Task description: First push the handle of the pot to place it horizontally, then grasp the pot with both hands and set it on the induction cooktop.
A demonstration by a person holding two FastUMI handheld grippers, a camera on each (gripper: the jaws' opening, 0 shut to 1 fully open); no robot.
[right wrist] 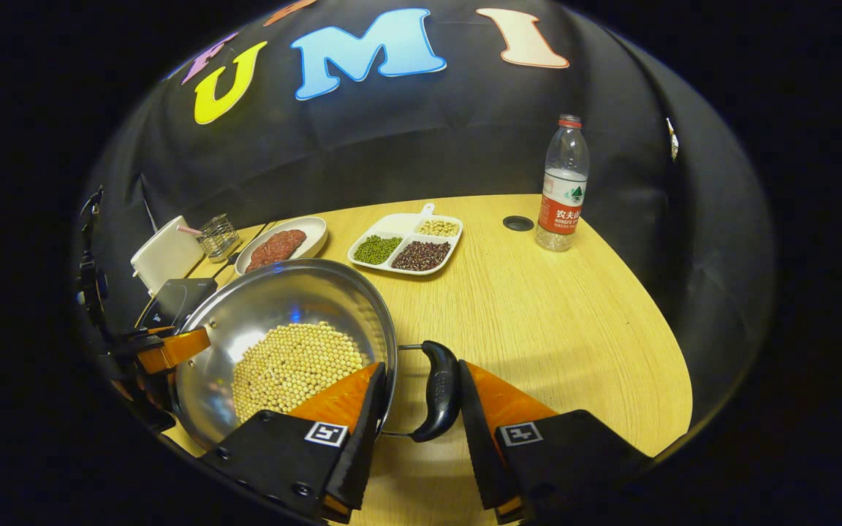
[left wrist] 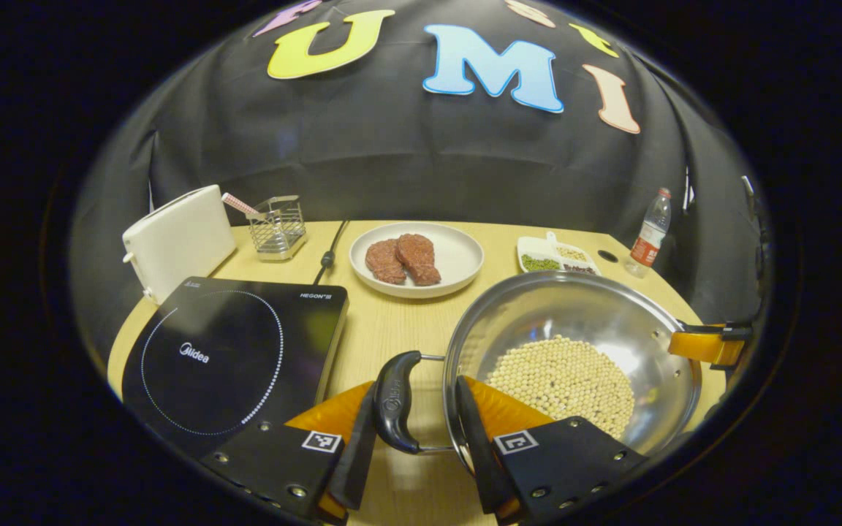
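A steel pot point(left wrist: 574, 314) holding soybeans point(left wrist: 563, 380) is to the right of the black induction cooktop point(left wrist: 231, 358). Its black left handle point(left wrist: 394, 402) lies level between the fingers of my left gripper point(left wrist: 421, 431): one finger presses the handle's outer side, the other the pot's inner wall. In the right gripper view, my right gripper point(right wrist: 417, 431) grips the pot point(right wrist: 282, 299) the same way at the opposite handle point(right wrist: 441, 398). Each view shows the other gripper's finger at the far rim point(left wrist: 710, 343) point(right wrist: 172, 349). I cannot tell whether the pot rests on the table.
Behind the cooktop stand a white box point(left wrist: 176, 237) and a wire rack point(left wrist: 278, 226), with a cable point(left wrist: 330, 256) beside them. A plate of meat point(left wrist: 415, 259), a divided dish of beans point(right wrist: 406, 245) and a water bottle point(right wrist: 563, 183) sit farther back.
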